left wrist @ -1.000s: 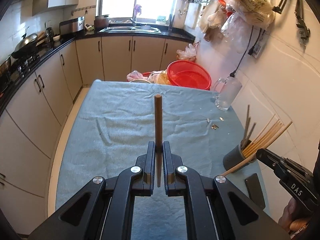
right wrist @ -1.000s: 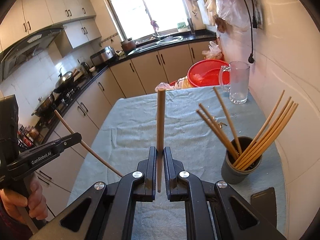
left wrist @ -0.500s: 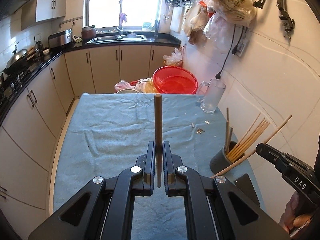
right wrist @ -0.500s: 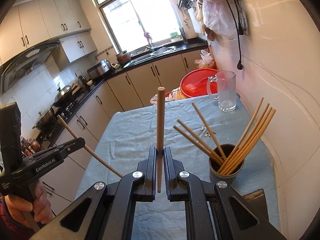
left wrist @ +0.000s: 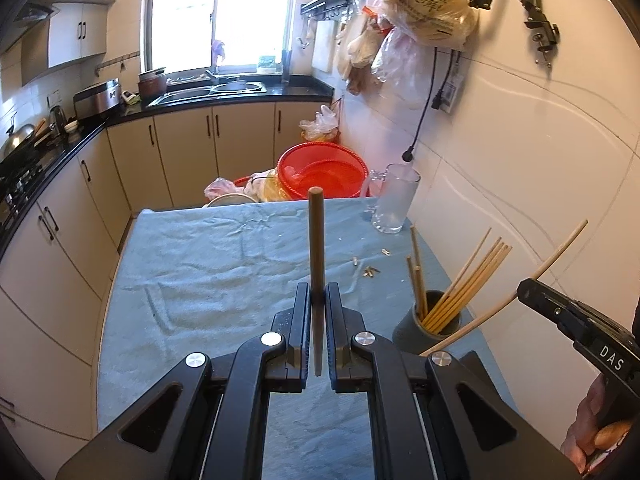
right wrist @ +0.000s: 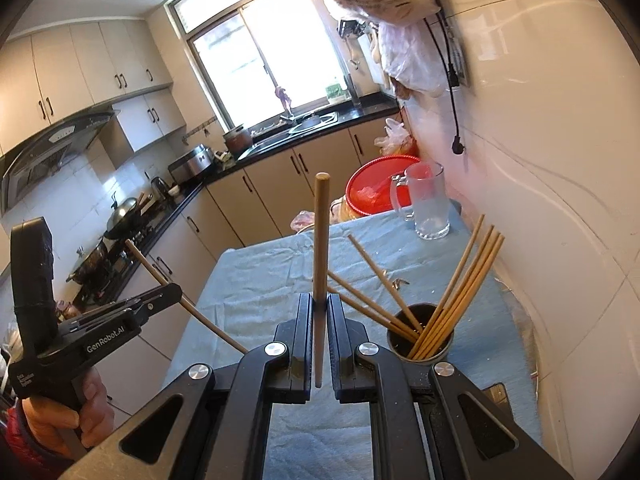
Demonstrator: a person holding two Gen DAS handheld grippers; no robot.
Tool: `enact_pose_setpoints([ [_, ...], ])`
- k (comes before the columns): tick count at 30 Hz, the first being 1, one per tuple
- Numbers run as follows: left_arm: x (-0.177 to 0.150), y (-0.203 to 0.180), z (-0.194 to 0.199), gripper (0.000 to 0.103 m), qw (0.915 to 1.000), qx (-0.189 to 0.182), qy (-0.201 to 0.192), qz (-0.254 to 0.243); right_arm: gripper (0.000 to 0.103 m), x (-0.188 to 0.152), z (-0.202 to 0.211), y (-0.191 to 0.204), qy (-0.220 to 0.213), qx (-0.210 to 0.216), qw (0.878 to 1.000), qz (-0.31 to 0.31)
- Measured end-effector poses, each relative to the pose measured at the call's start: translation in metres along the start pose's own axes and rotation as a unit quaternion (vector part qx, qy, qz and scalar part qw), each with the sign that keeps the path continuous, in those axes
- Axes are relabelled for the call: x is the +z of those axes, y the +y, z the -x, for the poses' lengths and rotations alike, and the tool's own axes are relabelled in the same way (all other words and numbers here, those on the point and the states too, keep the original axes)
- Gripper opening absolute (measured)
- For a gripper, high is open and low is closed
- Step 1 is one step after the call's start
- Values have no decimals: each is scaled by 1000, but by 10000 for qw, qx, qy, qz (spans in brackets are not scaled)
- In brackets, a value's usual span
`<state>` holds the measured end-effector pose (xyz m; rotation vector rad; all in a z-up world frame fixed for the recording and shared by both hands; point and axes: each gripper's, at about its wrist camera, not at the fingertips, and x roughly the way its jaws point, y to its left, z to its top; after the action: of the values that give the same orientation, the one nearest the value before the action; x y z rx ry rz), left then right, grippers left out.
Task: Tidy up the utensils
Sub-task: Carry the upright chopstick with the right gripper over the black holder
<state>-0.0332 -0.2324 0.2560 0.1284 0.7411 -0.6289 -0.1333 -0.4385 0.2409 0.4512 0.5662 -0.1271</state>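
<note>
My left gripper [left wrist: 318,294] is shut on a wooden chopstick [left wrist: 316,240] that points forward above the table; it also shows at the left of the right wrist view [right wrist: 160,296]. My right gripper [right wrist: 319,300] is shut on another wooden chopstick [right wrist: 321,236]; it shows at the right of the left wrist view [left wrist: 528,288] with its chopstick [left wrist: 556,256] slanting up. A dark grey holder cup [left wrist: 416,326] [right wrist: 438,354] with several chopsticks stands near the table's right edge, in front and to the right of both grippers.
The table is covered by a blue towel [left wrist: 224,264]. A glass mug [left wrist: 394,200] stands at the far right, small metal bits [left wrist: 370,270] lie near it. A red basin [left wrist: 320,174] sits beyond the table. A dark flat object [right wrist: 496,394] lies near the cup. The tiled wall is close on the right.
Both grippers have lifted and tilted, each still holding its chopstick. The holder cup now sits nearer the middle of both views.
</note>
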Motion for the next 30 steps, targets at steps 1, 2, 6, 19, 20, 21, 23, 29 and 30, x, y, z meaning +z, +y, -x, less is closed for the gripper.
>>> enact_pose_setpoints([
  [1,1,-3,0,6,10000,-23,-8,-26,8,1,2,-2,-27,-18,10000,-16],
  [2,2,-5,0,6,10000,-31,-13,-42,8,2,4,-5,-42,-30,10000,-32],
  [6,5,-16,1,6,9999,-106,-37,-127,8,4,13,-14,-131,-81,9998,-133],
  [19,18,-49,12,6,9983,-406,-165,-393,8,18,50,-51,-567,-373,9962,-541],
  [20,20,-50,12,6,9981,-427,-168,-411,8,19,53,-55,-597,-411,9957,-582],
  [21,21,-54,13,6,9978,-471,-178,-434,8,20,54,-58,-616,-438,9953,-610],
  [23,24,-59,13,6,9972,-556,-178,-462,8,21,56,-63,-640,-479,9946,-658],
  [29,34,-77,14,6,9951,-842,-160,-502,8,22,62,-74,-702,-574,9930,-760],
  [30,37,-80,14,6,9947,-880,-161,-515,8,22,62,-76,-701,-580,9928,-776],
])
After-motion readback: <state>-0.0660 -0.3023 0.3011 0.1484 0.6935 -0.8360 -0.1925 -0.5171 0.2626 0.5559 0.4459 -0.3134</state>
